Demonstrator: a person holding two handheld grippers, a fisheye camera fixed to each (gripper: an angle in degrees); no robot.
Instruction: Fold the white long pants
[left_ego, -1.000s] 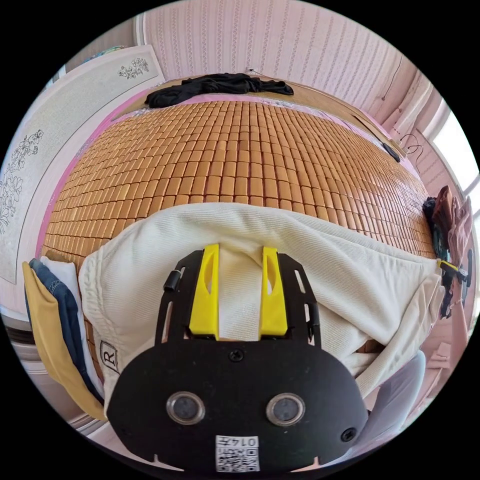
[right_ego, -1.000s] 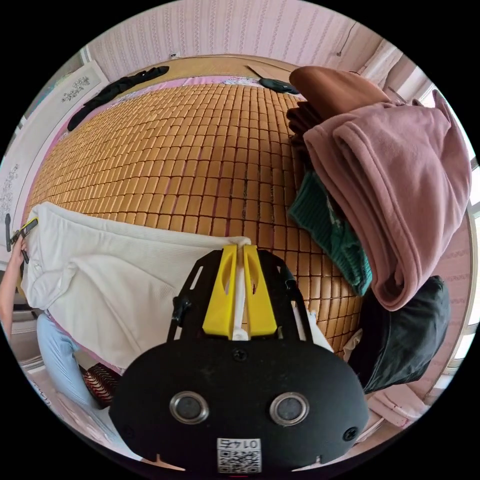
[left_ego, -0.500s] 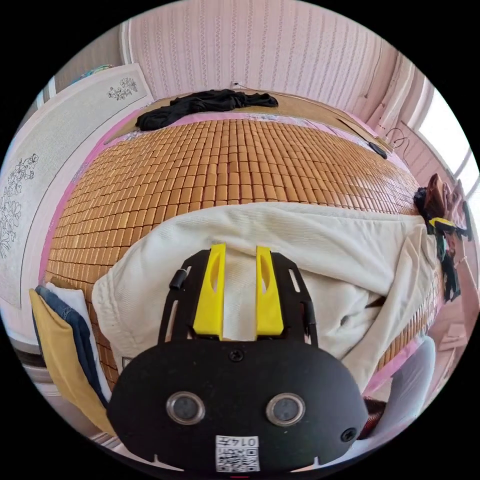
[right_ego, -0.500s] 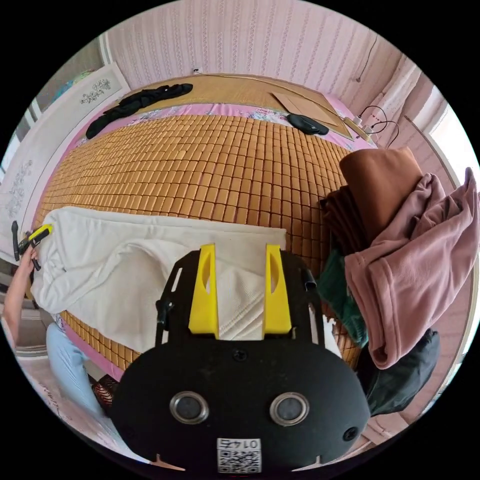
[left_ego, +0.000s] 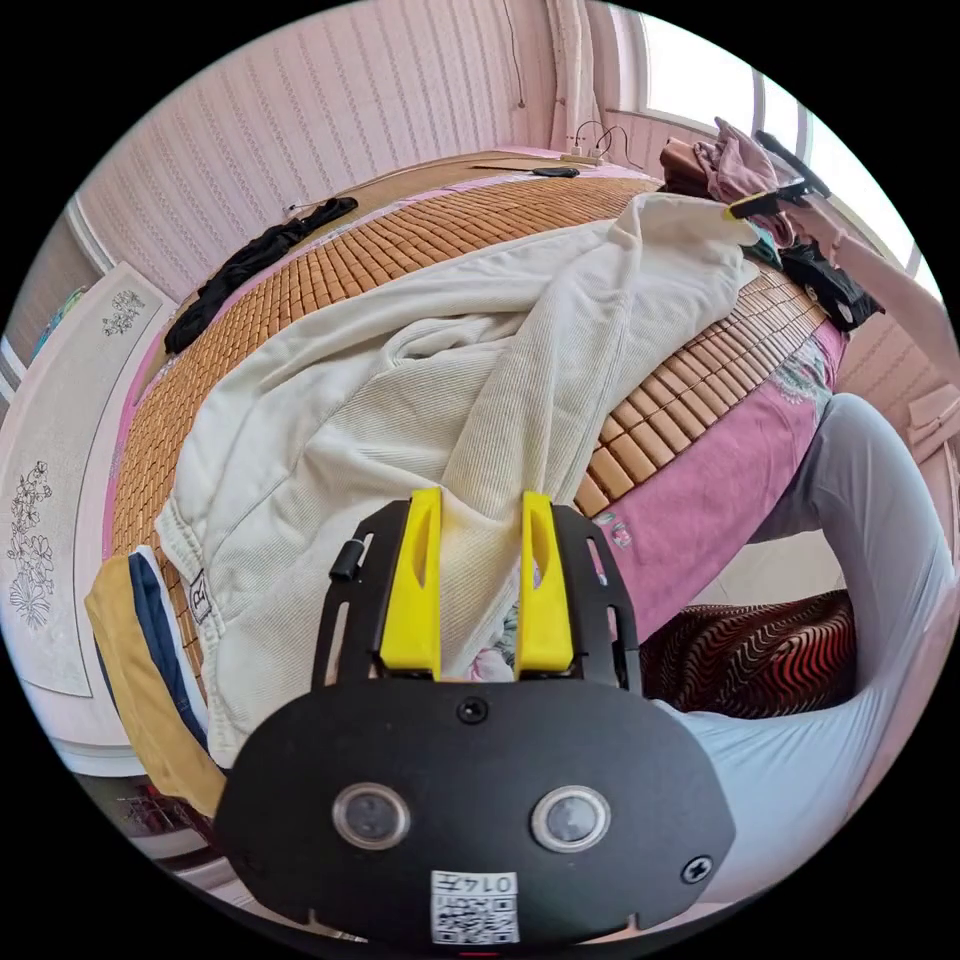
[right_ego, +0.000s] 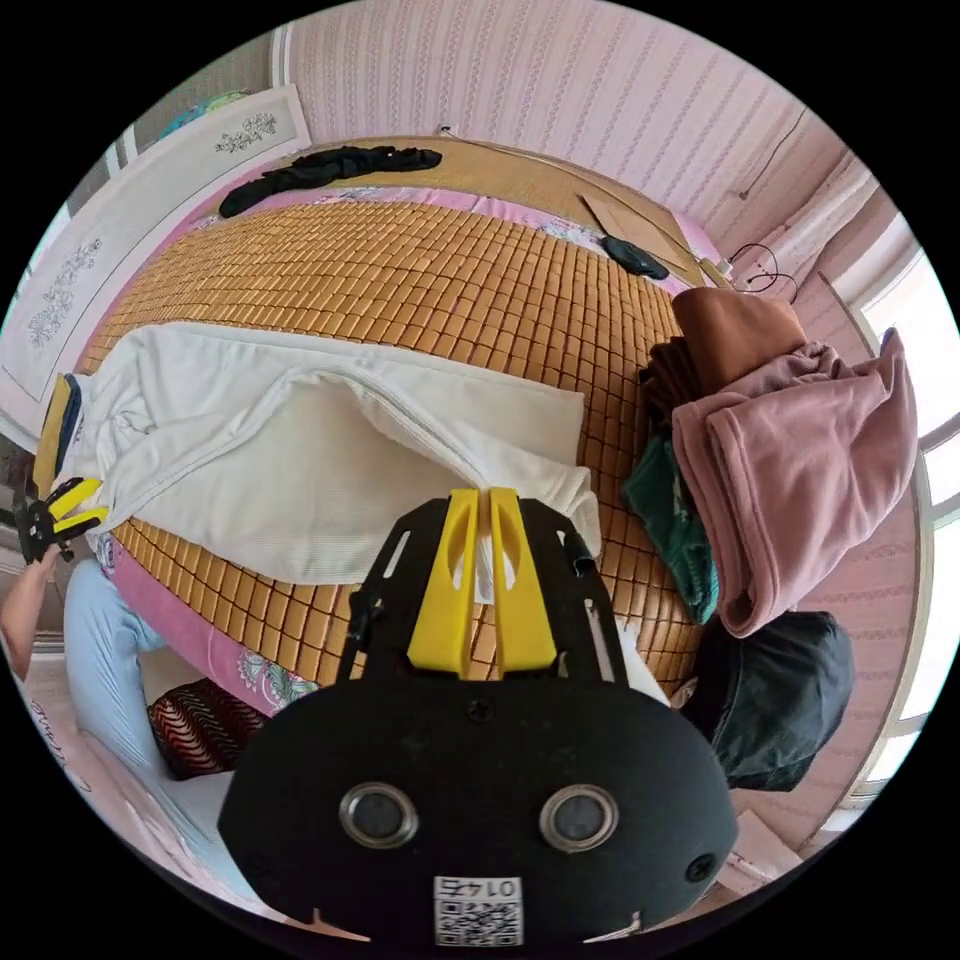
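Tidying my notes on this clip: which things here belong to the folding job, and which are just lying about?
Job:
white pants
right gripper, shut on the leg end
left gripper, open at the pants' near edge

Lying about:
pink garment
brown garment
green garment
black garment
yellow-and-blue clothes

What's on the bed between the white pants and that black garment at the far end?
Bare bamboo mat, as the right gripper view shows: nothing lies on it between the white pants and the black garment.
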